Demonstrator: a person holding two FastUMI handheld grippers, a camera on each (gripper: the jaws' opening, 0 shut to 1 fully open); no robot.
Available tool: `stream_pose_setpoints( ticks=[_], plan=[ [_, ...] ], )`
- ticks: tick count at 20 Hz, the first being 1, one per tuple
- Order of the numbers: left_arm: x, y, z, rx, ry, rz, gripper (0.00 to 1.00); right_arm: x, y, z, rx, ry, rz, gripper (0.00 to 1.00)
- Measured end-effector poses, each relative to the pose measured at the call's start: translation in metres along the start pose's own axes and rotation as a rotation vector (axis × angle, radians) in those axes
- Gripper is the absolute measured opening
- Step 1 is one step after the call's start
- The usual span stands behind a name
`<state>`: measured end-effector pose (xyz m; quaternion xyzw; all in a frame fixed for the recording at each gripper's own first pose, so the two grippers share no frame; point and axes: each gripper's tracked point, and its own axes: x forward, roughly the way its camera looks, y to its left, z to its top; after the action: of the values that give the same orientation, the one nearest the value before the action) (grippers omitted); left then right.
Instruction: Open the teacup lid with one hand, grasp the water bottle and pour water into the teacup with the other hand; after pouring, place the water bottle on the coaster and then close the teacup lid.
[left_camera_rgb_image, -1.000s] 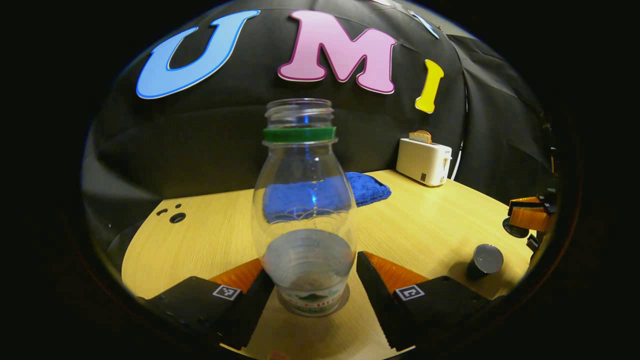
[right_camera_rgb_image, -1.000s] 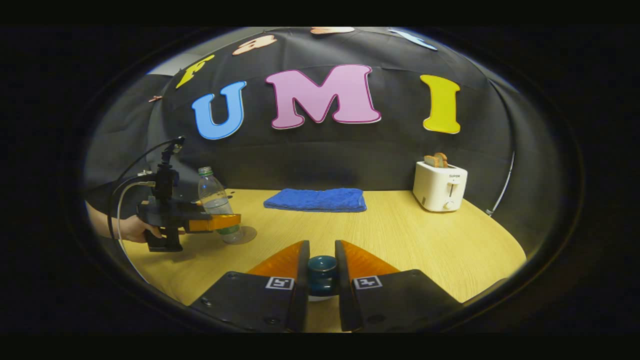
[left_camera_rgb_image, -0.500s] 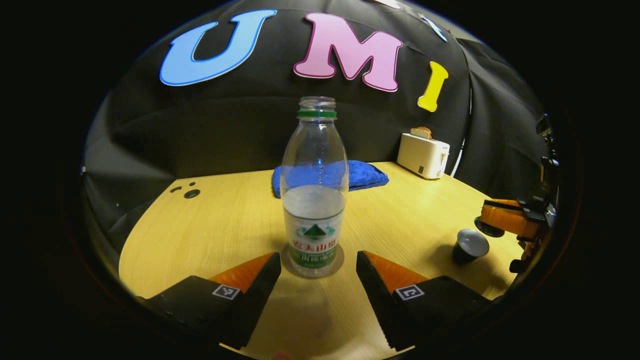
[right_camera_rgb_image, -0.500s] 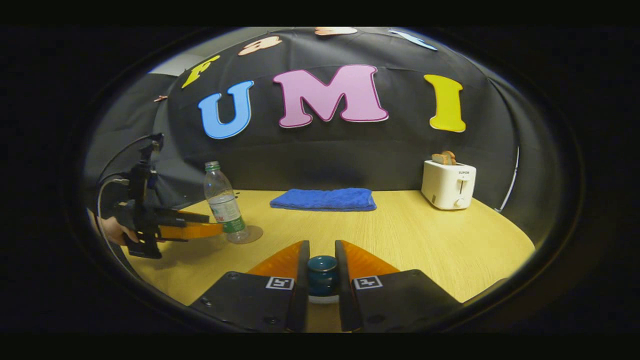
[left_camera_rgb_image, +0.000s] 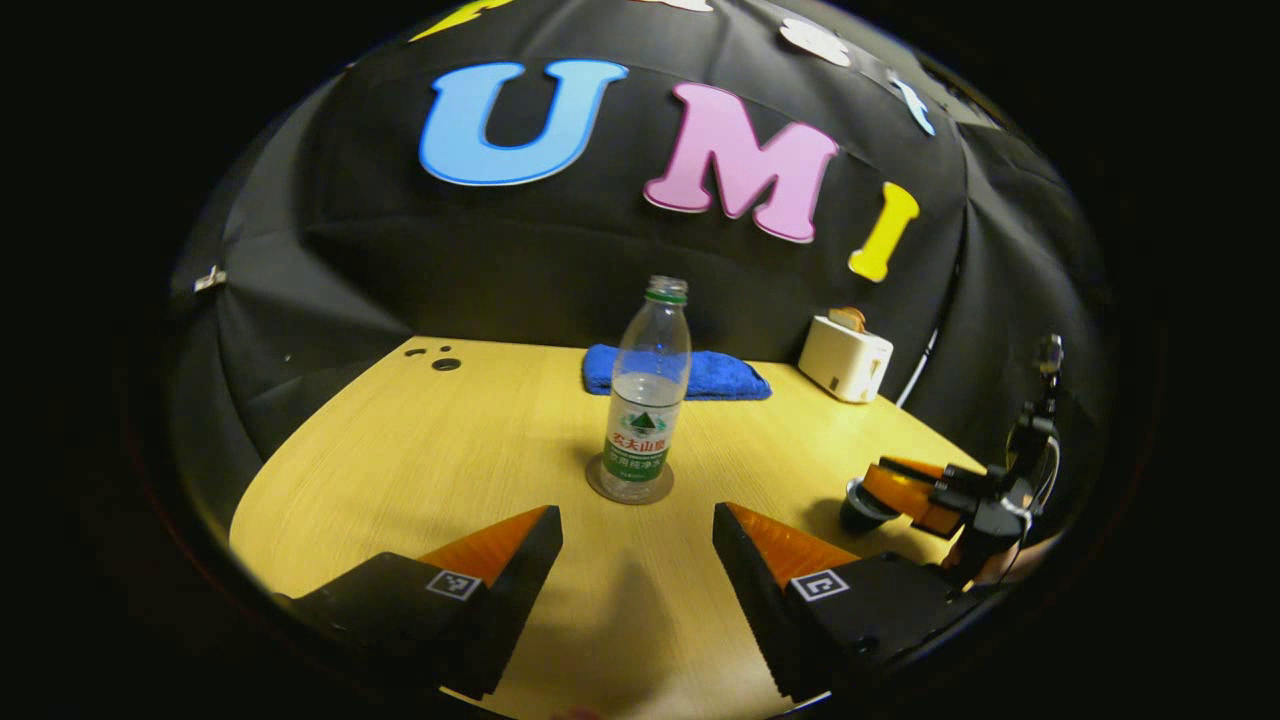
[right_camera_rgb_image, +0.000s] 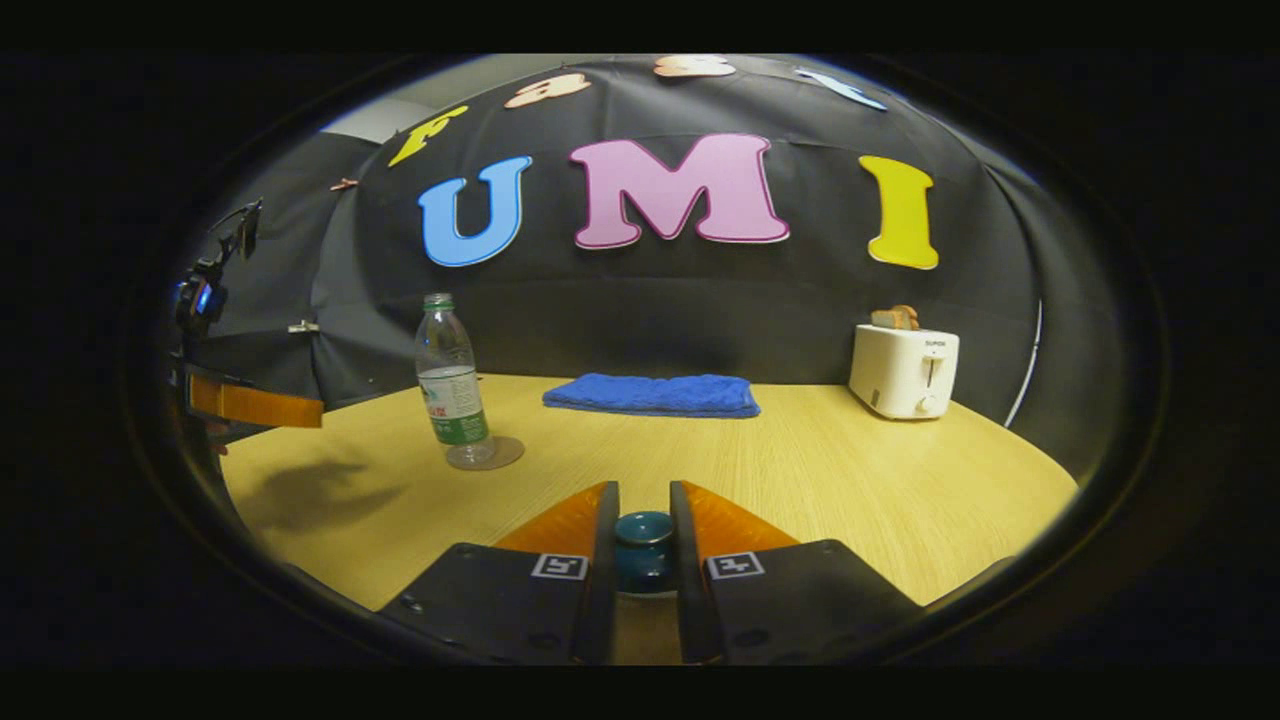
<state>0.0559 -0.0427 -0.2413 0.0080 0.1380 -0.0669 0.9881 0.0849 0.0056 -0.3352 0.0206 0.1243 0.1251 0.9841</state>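
The clear water bottle, uncapped with a green neck ring, stands upright on the round coaster. My left gripper is open and well short of it, with nothing between its fingers. In the right gripper view the bottle and coaster are at the left, and the left gripper hangs at the far left edge. My right gripper is shut on the teal lid knob. In the left gripper view the right gripper sits right over the dark teacup; whether the lid rests on the cup is hidden.
A folded blue towel lies at the back of the wooden table. A white toaster with bread in it stands at the back right. Small dark holes mark the table's far left corner.
My left gripper has pulled back and up from the bottle, which stays on the coaster. My right gripper, still holding the lid, has come down over the teacup.
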Motion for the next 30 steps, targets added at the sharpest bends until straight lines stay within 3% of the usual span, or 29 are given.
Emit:
stream_pose_setpoints(
  ticks=[3,7,8,11,13,14,15,16,17,19,21,22,24,25,26,30],
  plan=[
    [-0.009,0.015,-0.002,-0.064,0.002,0.045,0.96,0.006,0.001,0.009,-0.008,-0.047,0.002,0.28],
    [-0.015,0.016,-0.003,-0.102,0.004,0.058,0.96,0.014,0.002,-0.001,-0.007,0.014,-0.002,0.24],
    [-0.017,0.012,-0.002,-0.107,0.001,0.052,0.96,0.014,0.001,-0.004,0.007,0.03,-0.003,0.35],
    [-0.018,-0.001,0.005,-0.079,-0.016,0.03,0.96,0.013,-0.001,-0.006,0.022,0.057,-0.017,0.27],
    [-0.019,-0.01,0.011,-0.049,-0.023,0.007,0.96,0.009,0.0,-0.008,0.023,0.067,-0.016,0.42],
    [-0.019,-0.015,0.013,-0.035,-0.025,-0.004,0.96,0.009,0.001,-0.005,0.027,0.065,-0.007,0.29],
    [-0.02,-0.02,0.016,-0.024,-0.029,-0.015,0.96,0.008,0.003,-0.002,0.029,0.065,-0.005,0.44],
    [-0.021,-0.025,0.018,-0.018,-0.03,-0.025,0.96,0.006,0.003,0.001,0.028,0.063,-0.004,0.46],
    [-0.023,-0.029,0.021,-0.014,-0.033,-0.032,0.96,0.004,0.004,0.005,0.027,0.061,-0.002,0.55],
    [-0.029,-0.033,0.032,0.001,-0.053,-0.025,0.96,-0.003,0.001,0.019,0.022,0.059,-0.009,0.83],
    [-0.037,-0.04,0.048,0.01,-0.077,-0.013,0.96,-0.015,-0.002,0.044,0.014,0.05,-0.023,1.0],
    [-0.042,-0.041,0.059,0.018,-0.096,0.0,0.92,-0.023,-0.003,0.059,0.01,0.042,-0.027,1.0],
    [-0.053,-0.049,0.082,0.04,-0.132,0.025,0.96,-0.037,-0.007,0.092,0.004,0.026,-0.041,1.0],
    [-0.059,-0.052,0.093,0.053,-0.146,0.043,0.92,-0.047,-0.01,0.11,0.007,0.024,-0.059,1.0],
    [-0.066,-0.052,0.104,0.069,-0.156,0.07,0.96,-0.056,-0.011,0.122,0.012,0.032,-0.07,1.0],
    [-0.101,-0.062,0.137,0.132,-0.179,0.161,0.96,-0.093,-0.016,0.163,0.029,0.072,-0.123,1.0]
  ],
)
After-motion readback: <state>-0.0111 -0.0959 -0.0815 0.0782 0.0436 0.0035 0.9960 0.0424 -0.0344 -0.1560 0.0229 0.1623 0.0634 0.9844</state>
